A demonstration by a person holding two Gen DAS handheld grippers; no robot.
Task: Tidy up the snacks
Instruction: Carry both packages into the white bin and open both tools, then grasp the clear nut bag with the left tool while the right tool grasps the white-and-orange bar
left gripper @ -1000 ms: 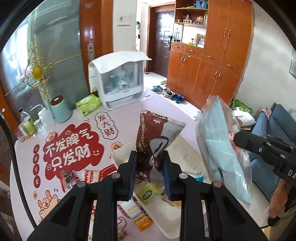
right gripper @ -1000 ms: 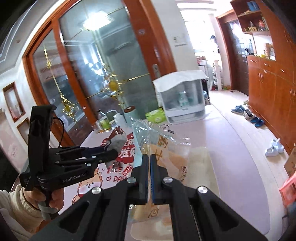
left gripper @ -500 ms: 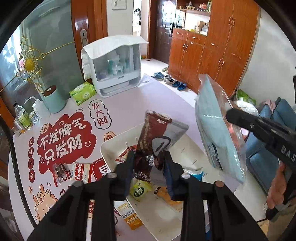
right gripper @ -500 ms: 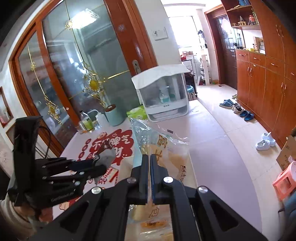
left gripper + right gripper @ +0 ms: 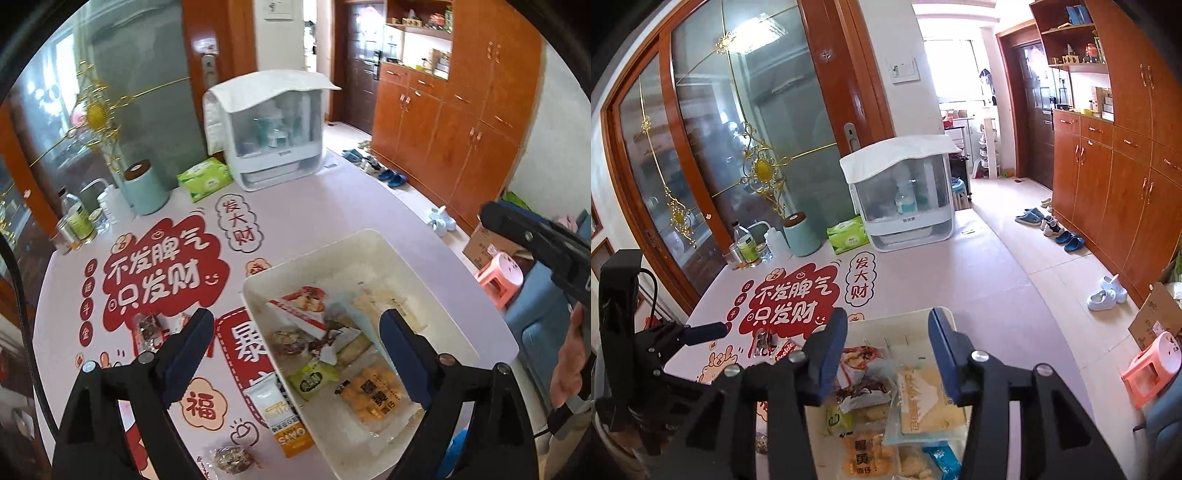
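A white rectangular bin (image 5: 369, 240) on the table holds several snack packs, among them a dark brown pouch (image 5: 332, 332), an orange snack bag (image 5: 373, 393) and a clear bag of biscuits (image 5: 927, 398). My left gripper (image 5: 297, 354) is open and empty above the bin's near left side. My right gripper (image 5: 888, 350) is open and empty above the bin (image 5: 905, 321). Loose snacks lie on the table left of the bin: a small dark pack (image 5: 146, 328), a white and orange sachet (image 5: 282, 417) and a round wrapped snack (image 5: 231, 458).
The table (image 5: 332, 192) has a red printed mat (image 5: 162, 277). At the back stand a white storage box (image 5: 271, 129), a green tissue pack (image 5: 205, 179), a mint canister (image 5: 146, 186) and bottles (image 5: 75, 218). The table edge runs along the right.
Both grippers have opened. The brown pouch from the left gripper and the clear biscuit bag from the right gripper now lie in the bin.
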